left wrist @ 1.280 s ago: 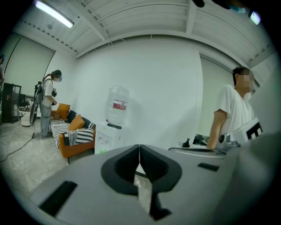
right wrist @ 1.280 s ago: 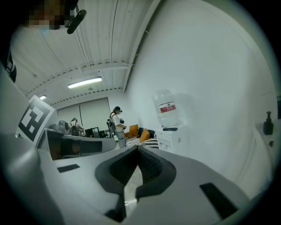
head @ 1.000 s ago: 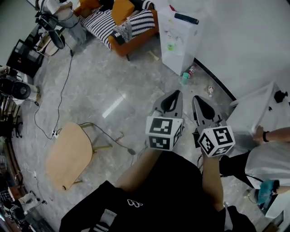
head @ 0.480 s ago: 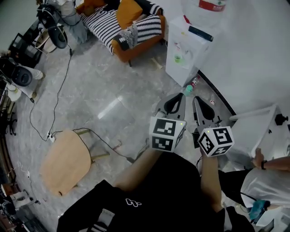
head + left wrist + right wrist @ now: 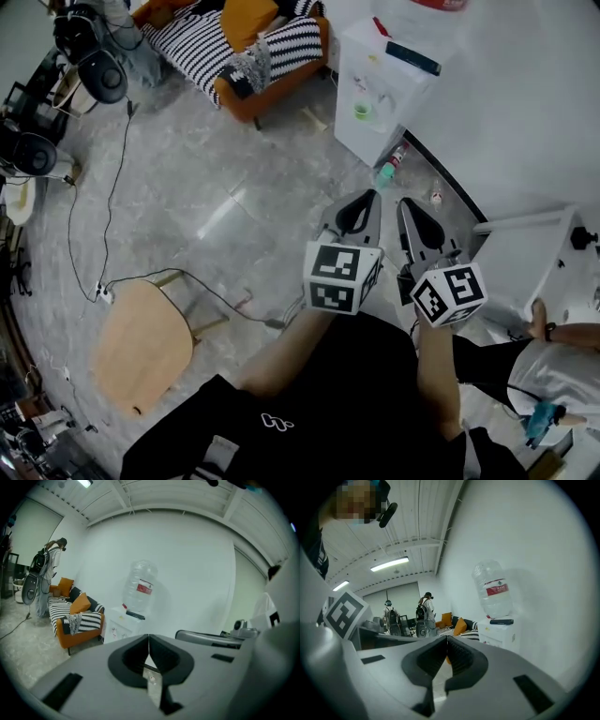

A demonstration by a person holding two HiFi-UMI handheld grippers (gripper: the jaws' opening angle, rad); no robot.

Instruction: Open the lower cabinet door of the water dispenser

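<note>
The white water dispenser (image 5: 379, 92) stands against the wall at the top right of the head view, a dark remote on its top and a clear bottle (image 5: 139, 587) above it. Its lower cabinet door faces the room and looks closed. My left gripper (image 5: 369, 195) and right gripper (image 5: 405, 202) are held side by side over the grey floor, well short of the dispenser. Both point toward it. The left gripper (image 5: 148, 636) is shut and empty in its own view, with the dispenser (image 5: 122, 625) far ahead. The right gripper (image 5: 446, 640) is shut on nothing too, the dispenser (image 5: 500, 631) ahead at its right.
A small bottle (image 5: 386, 167) stands on the floor by the dispenser's base. An orange sofa (image 5: 251, 56) with striped cushions is left of it. A wooden chair (image 5: 142, 339) and cables lie at the lower left. A white table (image 5: 530, 253) and a person's hand (image 5: 541, 321) are at the right.
Both grippers, still shut, have been carried forward together over the floor. The dispenser and the sofa have drawn somewhat nearer in the head view.
</note>
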